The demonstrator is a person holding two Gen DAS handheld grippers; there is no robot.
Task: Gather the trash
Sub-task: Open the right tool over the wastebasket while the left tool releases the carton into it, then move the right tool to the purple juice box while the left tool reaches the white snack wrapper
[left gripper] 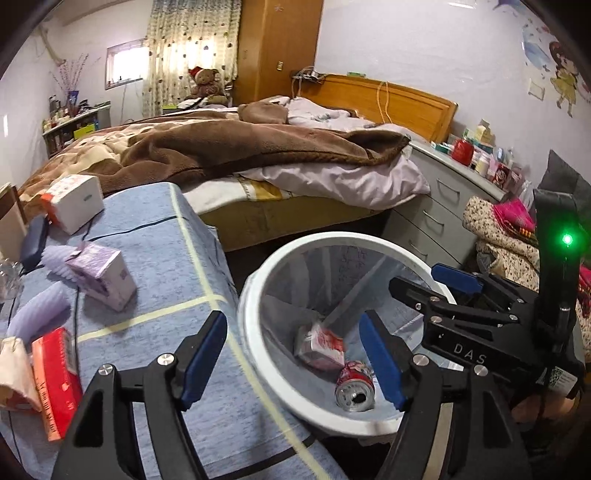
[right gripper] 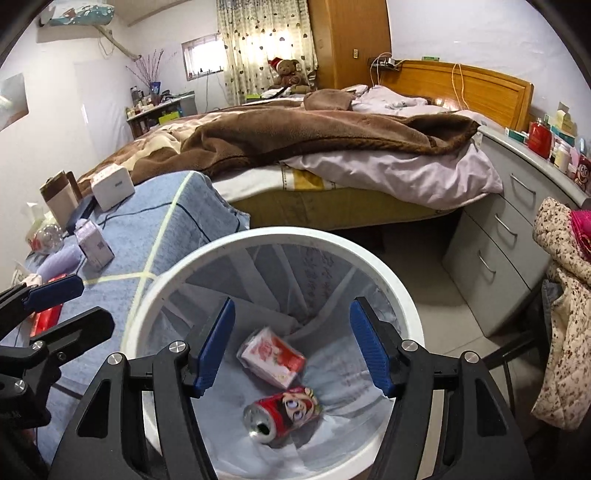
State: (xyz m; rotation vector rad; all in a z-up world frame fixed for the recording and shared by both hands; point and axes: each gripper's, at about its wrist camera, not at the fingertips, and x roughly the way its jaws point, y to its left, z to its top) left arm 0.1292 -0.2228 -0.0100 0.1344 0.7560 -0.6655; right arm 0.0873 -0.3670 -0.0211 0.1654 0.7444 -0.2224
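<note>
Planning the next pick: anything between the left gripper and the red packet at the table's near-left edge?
Nothing visible blocks it. The left gripper is open and empty, over the table edge by the bin. The red packet lies flat on the blue tablecloth, with only bare cloth between. A beige packet touches its far side.

Bedroom w/ pale lilac walls (right gripper: 461, 33). Wooden bed (right gripper: 480, 92) w/ orange headboard vs the far wall, rumpled brown blanket (right gripper: 314, 136) over a lilac sheet (right gripper: 406, 173). Tall wooden wardrobe (right gripper: 351, 40) at the far corner, next to the headboard. Patterned curtain (right gripper: 258, 44) lit bright from behind; small window (right gripper: 205, 55) just left of it, glaring. Grey drawer unit (right gripper: 498, 236) along the right wall, beside the bed's near corner. Cartoon wall sticker (left gripper: 561, 81) above it. Floor (right gripper: 443, 314) pale tile. Shelf (right gripper: 155, 114) vs the left wall.
</note>
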